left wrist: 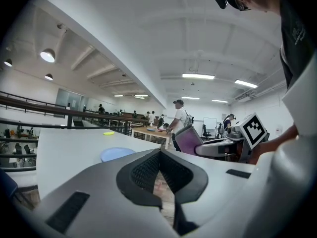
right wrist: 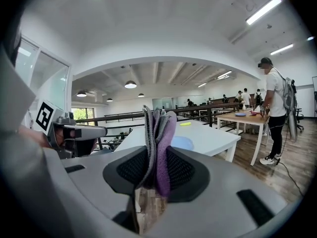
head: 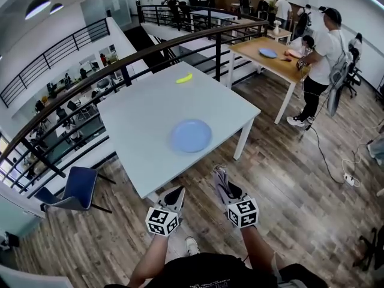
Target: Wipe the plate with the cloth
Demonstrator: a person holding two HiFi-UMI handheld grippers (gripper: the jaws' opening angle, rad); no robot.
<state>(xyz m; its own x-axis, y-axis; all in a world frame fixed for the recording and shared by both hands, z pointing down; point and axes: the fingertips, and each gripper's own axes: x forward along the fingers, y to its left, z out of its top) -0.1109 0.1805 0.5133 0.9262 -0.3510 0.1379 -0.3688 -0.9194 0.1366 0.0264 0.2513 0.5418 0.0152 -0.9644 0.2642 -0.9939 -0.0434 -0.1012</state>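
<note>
White rectangular table (head: 138, 116) bears a round blue plate (head: 191, 135) by its near edge. Right gripper (right wrist: 157, 155) pinches a folded purple-grey cloth (right wrist: 162, 128); left gripper (left wrist: 159, 155) has its jaws together on nothing.

The right gripper (right wrist: 157, 175) jaws clamp a folded purple-grey cloth (right wrist: 159, 148), upright before the blue plate (right wrist: 182, 143).

No legible words or numbers, square coded markers on left cube (head: 162, 221) and right cube (head: 243, 212), shirt print (head: 211, 279) unreadable
</note>
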